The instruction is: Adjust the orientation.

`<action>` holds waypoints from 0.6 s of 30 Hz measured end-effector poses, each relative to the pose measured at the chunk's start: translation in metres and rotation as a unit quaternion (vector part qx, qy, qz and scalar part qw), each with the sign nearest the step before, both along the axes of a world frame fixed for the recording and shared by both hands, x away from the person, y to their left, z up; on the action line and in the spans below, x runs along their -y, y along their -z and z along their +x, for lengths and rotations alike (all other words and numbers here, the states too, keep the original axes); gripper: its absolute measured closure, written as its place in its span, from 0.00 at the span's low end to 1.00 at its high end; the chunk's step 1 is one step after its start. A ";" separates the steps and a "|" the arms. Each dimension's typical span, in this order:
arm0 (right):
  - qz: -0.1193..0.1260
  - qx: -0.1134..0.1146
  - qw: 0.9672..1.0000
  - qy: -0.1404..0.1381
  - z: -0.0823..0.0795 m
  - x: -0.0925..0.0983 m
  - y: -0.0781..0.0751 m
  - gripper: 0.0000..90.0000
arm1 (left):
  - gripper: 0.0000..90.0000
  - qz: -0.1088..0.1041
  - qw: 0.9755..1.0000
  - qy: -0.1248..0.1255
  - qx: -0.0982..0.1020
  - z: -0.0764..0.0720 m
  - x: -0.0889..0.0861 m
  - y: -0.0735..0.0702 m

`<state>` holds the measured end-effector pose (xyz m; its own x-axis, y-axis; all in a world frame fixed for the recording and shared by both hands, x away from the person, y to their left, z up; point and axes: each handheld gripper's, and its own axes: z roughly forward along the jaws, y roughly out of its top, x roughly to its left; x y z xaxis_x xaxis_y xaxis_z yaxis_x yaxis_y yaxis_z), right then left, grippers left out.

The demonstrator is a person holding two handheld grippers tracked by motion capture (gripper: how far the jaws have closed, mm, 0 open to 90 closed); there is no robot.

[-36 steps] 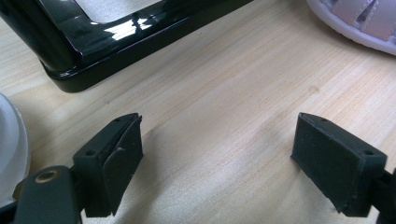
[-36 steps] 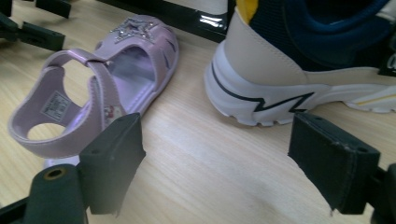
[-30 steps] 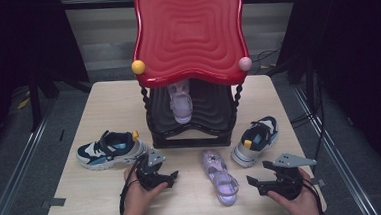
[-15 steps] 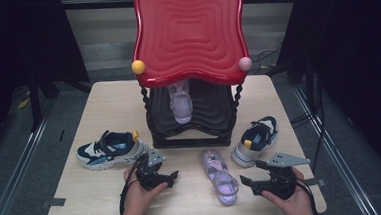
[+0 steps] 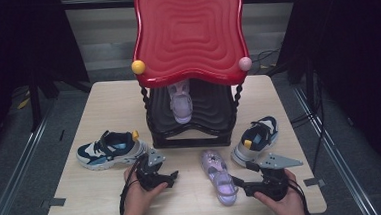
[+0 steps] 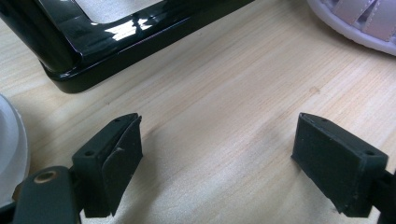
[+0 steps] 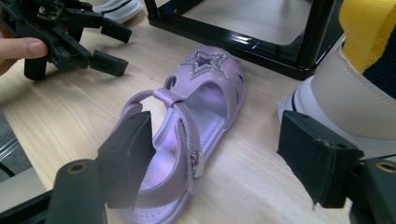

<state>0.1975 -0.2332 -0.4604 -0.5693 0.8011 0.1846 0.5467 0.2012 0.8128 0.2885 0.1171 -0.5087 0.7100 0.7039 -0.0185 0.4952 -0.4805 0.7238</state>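
Purple sandal (image 7: pixel 187 140) flat on table (image 5: pixel 109 202), in front of black shoe rack (image 5: pixel 190 132). Right hand-held gripper (image 5: pixel 239 181) at sandal's heel, jaws just closing, not yet pressing. Left hand-held gripper (image 5: pixel 174 175) open over bare table.

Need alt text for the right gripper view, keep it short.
A lilac sandal with a star cutout lies on the wooden table between the open right tongs, their pads not touching it. Behind it stands a black rack base, a sneaker sits at right, and the left tongs are at upper left.
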 end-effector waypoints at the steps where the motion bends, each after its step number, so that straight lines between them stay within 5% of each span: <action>1: 0.003 -0.001 1.000 0.001 0.000 -0.001 0.000 0.30 | 0.17 0.001 1.000 0.000 0.000 0.000 0.000 0.000; 13: 0.029 0.015 0.999 -0.001 -0.001 -0.008 0.007 0.46 | 0.17 0.002 1.000 0.000 0.000 0.000 0.000 0.000; 18: 0.019 0.018 1.000 -0.005 -0.001 -0.014 0.009 0.49 | 0.17 0.000 1.000 0.000 0.000 0.000 0.000 0.000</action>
